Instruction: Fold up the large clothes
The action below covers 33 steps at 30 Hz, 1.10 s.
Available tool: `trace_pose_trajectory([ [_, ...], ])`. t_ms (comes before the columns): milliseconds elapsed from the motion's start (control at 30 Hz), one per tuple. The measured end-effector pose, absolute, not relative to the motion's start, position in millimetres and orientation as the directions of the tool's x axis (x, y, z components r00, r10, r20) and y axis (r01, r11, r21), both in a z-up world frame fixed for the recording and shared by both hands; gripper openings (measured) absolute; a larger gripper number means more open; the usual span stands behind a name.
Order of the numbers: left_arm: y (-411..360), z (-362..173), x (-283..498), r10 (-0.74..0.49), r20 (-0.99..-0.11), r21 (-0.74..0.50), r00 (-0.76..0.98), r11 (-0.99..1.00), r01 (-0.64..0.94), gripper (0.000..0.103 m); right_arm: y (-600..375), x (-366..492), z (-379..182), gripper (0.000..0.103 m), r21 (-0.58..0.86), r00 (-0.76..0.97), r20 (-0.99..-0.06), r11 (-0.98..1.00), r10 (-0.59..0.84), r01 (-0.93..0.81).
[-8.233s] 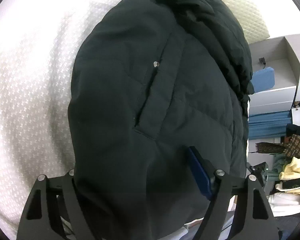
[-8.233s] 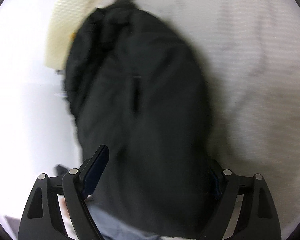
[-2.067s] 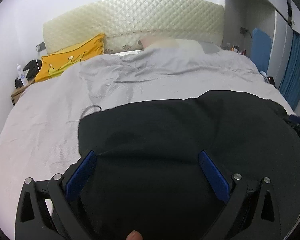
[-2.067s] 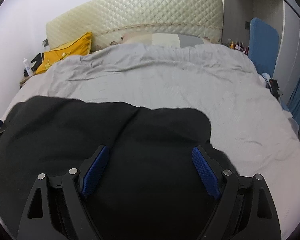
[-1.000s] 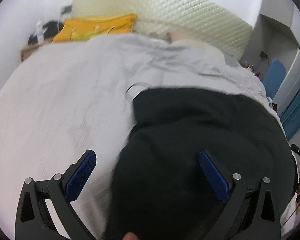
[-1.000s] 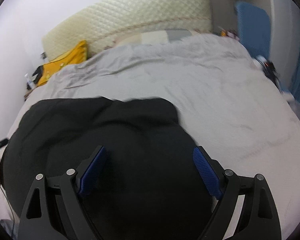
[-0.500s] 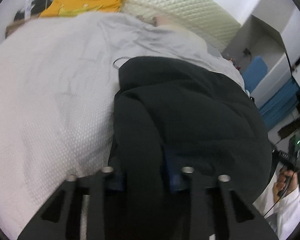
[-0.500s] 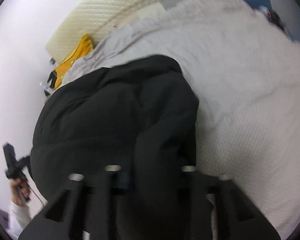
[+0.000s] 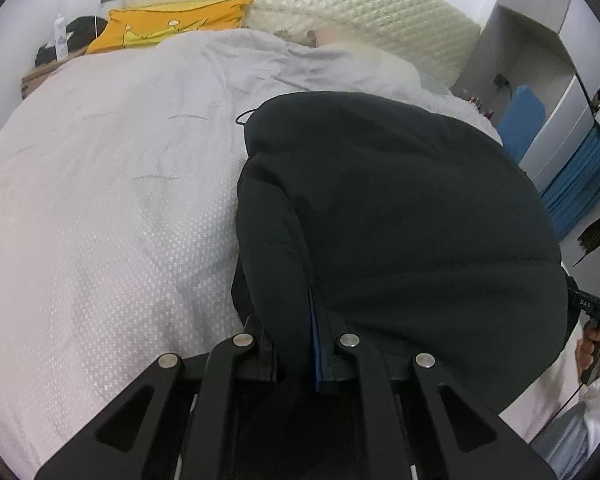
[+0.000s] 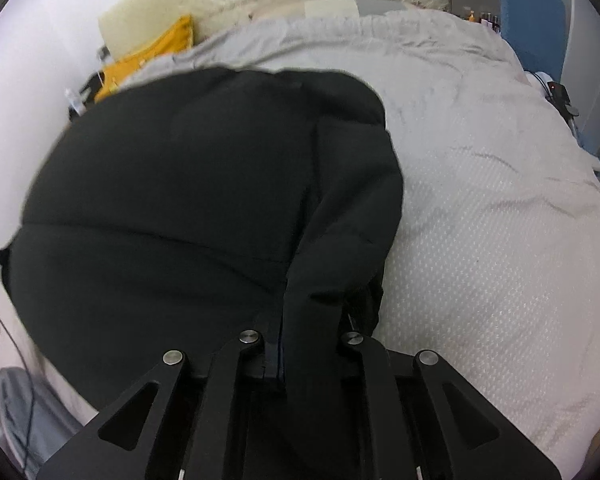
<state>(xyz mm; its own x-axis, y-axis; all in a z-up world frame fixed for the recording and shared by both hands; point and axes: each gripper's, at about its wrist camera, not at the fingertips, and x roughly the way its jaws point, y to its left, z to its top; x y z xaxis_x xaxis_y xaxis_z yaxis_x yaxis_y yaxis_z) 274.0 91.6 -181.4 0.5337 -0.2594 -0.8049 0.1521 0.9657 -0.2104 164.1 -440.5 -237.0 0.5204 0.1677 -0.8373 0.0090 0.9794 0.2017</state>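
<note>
A wide bed point(image 9: 100, 208) under a pale grey textured cover fills the room, lit evenly and softly. At its head stands a cream quilted headboard point(image 9: 340, 4), with a yellow pillow point(image 9: 172, 24) lying just before it. Beside the bed's head, a low wooden nightstand point(image 9: 40, 76) carries a white bottle point(image 9: 61, 36). On the bed's other side stand grey cabinets point(image 9: 540, 60) and a blue curtain point(image 9: 576, 184), against white walls

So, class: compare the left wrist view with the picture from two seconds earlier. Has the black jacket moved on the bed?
Yes. The black jacket now bunches rightward, baring more grey bedspread left of it; the left gripper has just closed on its edge.
</note>
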Motion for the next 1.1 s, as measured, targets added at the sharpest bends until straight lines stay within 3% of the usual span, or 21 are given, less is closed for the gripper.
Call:
trace_pose_trajectory([
  [133,92,-176,273,-0.218,-0.811,-0.189,0.543,0.976,0.109,0.014,-442,155,-230,0.014,0.198,0.543,-0.826,0.980,0.151,0.029],
  [200,96,-172,273,-0.215,-0.817,-0.203,0.535,0.976,0.082,0.016,-445,149,-224,0.023,0.214,0.553,-0.819,0.976,0.154,0.046],
  [267,101,-165,270,-0.197,-0.823,-0.204,0.533,0.978,0.046,0.033,-450,139,-218,0.037,0.235,0.566,-0.809,0.970,0.161,0.061],
  [333,104,-154,262,-0.178,-0.807,-0.199,0.562,0.980,0.025,0.072,-451,128,-207,0.050,0.242,0.586,-0.795,0.968,0.159,0.066],
  [400,106,-139,252,-0.153,-0.784,-0.178,0.602,0.984,0.018,0.081,-453,121,-193,0.056,0.254,0.612,-0.775,0.965,0.159,0.072],
  [533,106,-101,233,-0.136,-0.742,-0.169,0.657,0.986,0.013,0.083,-450,107,-158,0.064,0.242,0.664,-0.735,0.968,0.135,0.070],
  [700,98,-41,200,-0.117,-0.669,-0.141,0.734,0.990,0.030,0.103,-441,84,-99,0.081,0.234,0.752,-0.648,0.971,0.123,0.043],
  [800,92,-6,175,-0.117,-0.618,-0.124,0.777,0.991,0.051,0.103,-430,63,-55,0.088,0.206,0.801,-0.586,0.978,0.118,0.007],
  [867,84,20,155,-0.122,-0.586,-0.110,0.801,0.991,0.071,0.103,-420,49,-30,0.103,0.182,0.829,-0.548,0.983,0.111,-0.011],
  [1100,45,85,82,-0.102,-0.492,-0.008,0.865,0.994,0.112,0.103,-388,-4,38,0.103,0.126,0.903,-0.411,0.988,0.129,-0.084],
])
